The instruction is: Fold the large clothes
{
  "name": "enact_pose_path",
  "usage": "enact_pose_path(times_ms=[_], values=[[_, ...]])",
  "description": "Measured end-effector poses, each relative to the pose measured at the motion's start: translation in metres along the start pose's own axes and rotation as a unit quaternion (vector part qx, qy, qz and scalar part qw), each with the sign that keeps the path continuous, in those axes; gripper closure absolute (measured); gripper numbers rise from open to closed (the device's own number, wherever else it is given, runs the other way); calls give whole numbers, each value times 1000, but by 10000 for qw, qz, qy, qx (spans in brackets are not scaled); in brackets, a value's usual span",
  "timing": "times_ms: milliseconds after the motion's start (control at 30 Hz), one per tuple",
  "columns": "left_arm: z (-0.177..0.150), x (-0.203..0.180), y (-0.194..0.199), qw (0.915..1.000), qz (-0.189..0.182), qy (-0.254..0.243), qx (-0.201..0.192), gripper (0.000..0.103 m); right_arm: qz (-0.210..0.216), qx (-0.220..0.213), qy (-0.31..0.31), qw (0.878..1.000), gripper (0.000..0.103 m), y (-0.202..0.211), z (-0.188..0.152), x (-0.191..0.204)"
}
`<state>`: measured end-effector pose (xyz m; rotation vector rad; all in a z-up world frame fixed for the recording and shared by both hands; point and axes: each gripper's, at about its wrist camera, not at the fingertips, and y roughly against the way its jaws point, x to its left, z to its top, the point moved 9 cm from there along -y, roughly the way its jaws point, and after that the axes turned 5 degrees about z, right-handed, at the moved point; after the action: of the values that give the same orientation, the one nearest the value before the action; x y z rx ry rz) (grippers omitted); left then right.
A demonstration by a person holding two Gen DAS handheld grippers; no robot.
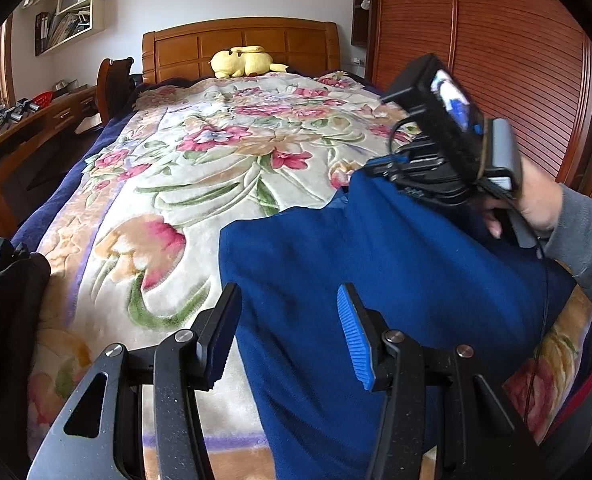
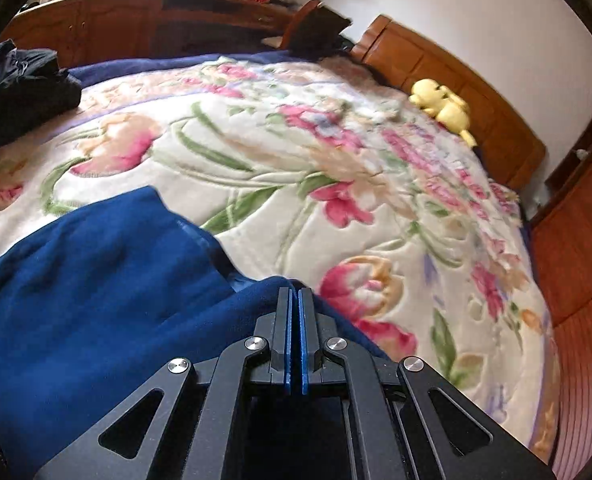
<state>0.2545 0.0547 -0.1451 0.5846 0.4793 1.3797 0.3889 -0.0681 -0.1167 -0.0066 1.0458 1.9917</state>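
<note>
Blue garment pinched by right hand-held gripper; left hand-held gripper wide apart.

We are in a home bedroom. A bed fills most of both views, covered by a plush floral blanket and backed by a wooden headboard with a yellow stuffed toy lying against it. Along one wall runs a wooden counter cluttered with small items (too blurred to name), with a wall shelf of books above. Slatted wooden wardrobe doors line the other side.
</note>
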Motion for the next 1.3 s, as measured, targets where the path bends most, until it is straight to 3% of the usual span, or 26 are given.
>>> enact_pose_path(times_ms=[100,133,233,267,400,567,767,933,1000,1033,1067,1167,1200,1300], values=[[1,-5,-2,10000,-39,-7,22,52,35,63,-200,9998,100,-3,-5,-2],[1,-7,-3,10000,-57,-9,30,52,124,78,-353,9993,95,0,-5,-8],[4,-16,-3,9999,-144,-9,-2,52,27,-91,-759,9971,60,22,-8,-35],[4,-20,-4,9998,-181,-5,9,52,5,-157,-840,9963,53,30,-8,-44],[4,-34,-6,9996,-274,-49,27,52,-265,-89,-1115,9934,53,55,-37,-87],[2,-49,-13,9993,-312,-143,132,52,-482,419,-1618,9847,53,56,-99,-138],[3,-62,-21,9990,-386,-134,202,52,-539,1049,-2310,9658,53,25,-166,-178],[4,-73,-28,9987,-411,-178,262,52,-272,1288,-2798,9510,53,-1,-192,-195],[4,-78,-31,9984,-436,-224,286,52,-92,1178,-2946,9483,70,-7,-190,-200],[3,-81,-32,9982,-445,-249,302,52,69,1117,-2935,9494,98,-8,-190,-199],[4,-83,-33,9981,-455,-267,310,52,203,1033,-2851,9527,100,-6,-185,-196],[5,-89,-35,9978,-485,-318,328,52,-52,625,-2516,9658,100,12,-177,-203],[5,-91,-36,9976,-498,-342,332,52,-340,519,-2522,9657,100,20,-176,-212],[5,-93,-36,9975,-516,-358,326,52,-1168,681,-2905,9473,100,30,-194,-245]])
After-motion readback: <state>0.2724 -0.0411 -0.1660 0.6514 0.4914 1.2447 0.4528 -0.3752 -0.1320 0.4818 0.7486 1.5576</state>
